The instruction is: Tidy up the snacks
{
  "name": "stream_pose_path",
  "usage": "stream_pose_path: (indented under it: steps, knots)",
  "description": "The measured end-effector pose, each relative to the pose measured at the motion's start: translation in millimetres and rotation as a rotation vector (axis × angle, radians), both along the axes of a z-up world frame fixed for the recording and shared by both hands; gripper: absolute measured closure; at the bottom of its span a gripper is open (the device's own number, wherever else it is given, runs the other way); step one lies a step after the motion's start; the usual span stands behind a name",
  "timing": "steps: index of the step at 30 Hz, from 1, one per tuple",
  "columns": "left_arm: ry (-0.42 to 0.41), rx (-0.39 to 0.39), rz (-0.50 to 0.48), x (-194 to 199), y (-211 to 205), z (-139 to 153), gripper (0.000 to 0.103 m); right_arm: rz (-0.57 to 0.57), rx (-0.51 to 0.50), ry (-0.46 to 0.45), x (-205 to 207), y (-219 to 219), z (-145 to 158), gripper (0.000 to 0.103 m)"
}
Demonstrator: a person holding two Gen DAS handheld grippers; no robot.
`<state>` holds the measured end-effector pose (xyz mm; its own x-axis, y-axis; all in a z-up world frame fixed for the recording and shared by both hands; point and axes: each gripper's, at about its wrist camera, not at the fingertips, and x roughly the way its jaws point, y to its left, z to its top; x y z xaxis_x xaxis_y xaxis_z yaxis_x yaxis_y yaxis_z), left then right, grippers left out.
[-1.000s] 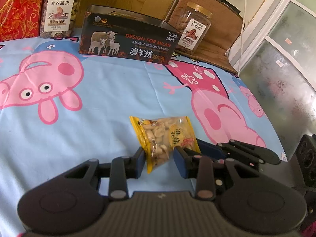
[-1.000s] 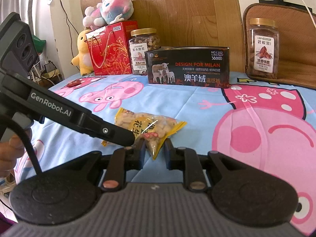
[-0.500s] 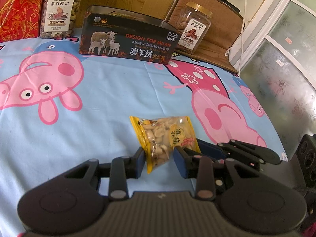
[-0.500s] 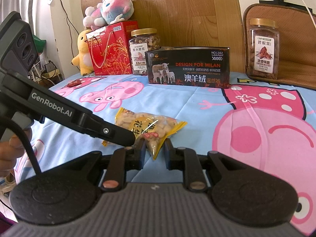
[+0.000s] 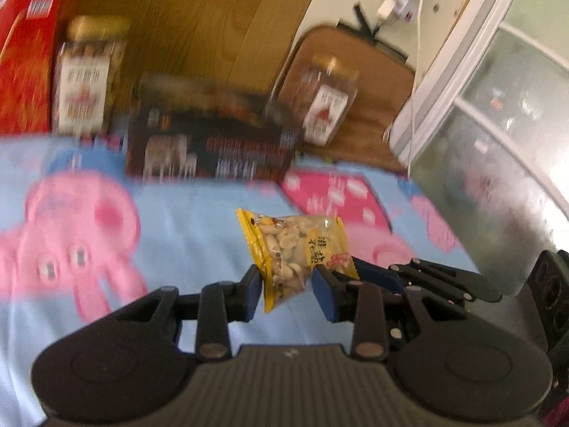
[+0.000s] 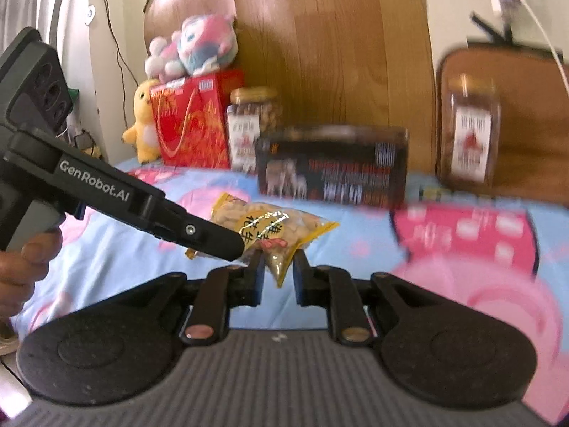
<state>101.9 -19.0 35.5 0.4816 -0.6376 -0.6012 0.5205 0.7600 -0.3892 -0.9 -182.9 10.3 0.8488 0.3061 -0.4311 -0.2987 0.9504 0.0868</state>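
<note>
We've got both grippers pinching one small yellow-and-clear plastic peanut packet (image 5: 297, 252), so the trick is moving both hands together and not tugging it apart. The left gripper (image 5: 286, 286) clamps its near lower end; the right gripper (image 6: 278, 272), whose jaws have just been closing, nips the other yellow corner. The packet looks lifted just above the blue cartoon-pig bedsheet (image 6: 117, 249). Farther back stand a dark rectangular box (image 6: 332, 165) and two gold-lidded nut jars (image 6: 254, 126).

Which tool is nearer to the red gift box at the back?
Left. The left tool grips the peanut packet at the end toward the red gift box; the right tool, jaws just closing on the other end, sits farther away.
</note>
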Motion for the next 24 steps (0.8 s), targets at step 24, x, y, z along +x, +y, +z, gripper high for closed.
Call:
stream_pose_path:
  steps: [24]
  knots:
    - [-0.062,0.094,0.252,161,-38,25,0.061,-0.206,-0.012,0.014,162,-32,29,0.065]
